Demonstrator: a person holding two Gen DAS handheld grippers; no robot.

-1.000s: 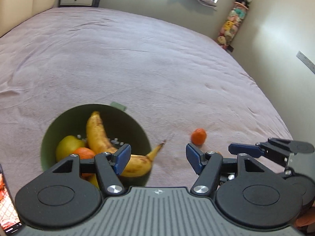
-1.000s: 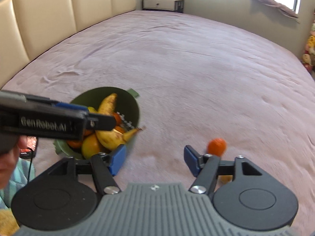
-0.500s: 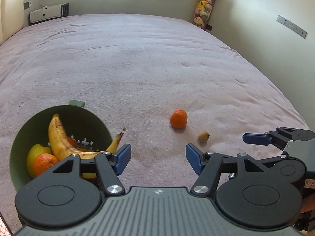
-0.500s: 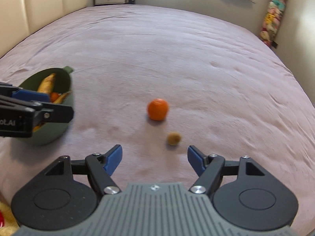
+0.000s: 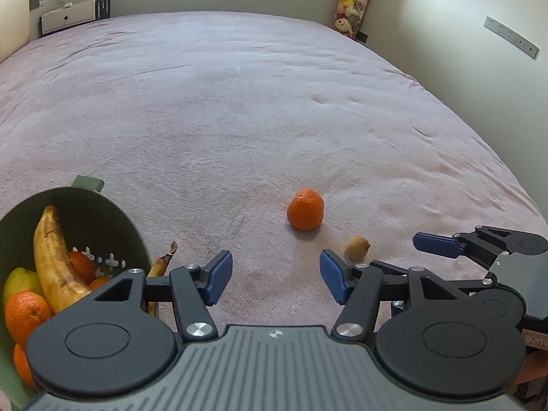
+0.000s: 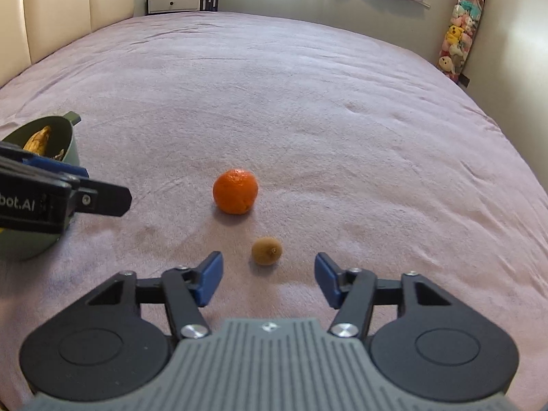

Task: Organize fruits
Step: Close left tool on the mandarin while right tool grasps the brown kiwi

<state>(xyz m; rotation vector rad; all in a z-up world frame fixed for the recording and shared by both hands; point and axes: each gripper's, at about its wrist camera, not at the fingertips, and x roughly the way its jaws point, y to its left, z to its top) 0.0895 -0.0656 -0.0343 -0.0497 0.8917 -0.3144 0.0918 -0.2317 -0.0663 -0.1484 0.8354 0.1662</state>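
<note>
An orange tangerine and a small brown kiwi lie loose on the pink bedspread. A green colander bowl at the left holds a banana, tangerines and a yellow-green fruit. My left gripper is open and empty, right of the bowl and short of the tangerine. My right gripper is open and empty, with the kiwi just ahead between its fingertips. It also shows in the left wrist view.
The bedspread stretches far ahead. A padded headboard is at the left, a white cabinet at the far wall, and a hanging stack of plush toys at the right wall. The bed's right edge is near the wall.
Both grippers have swung right, away from the bowl, toward the loose tangerine and kiwi. The kiwi now sits just ahead of my right gripper's open fingers. Both grippers stay open.
</note>
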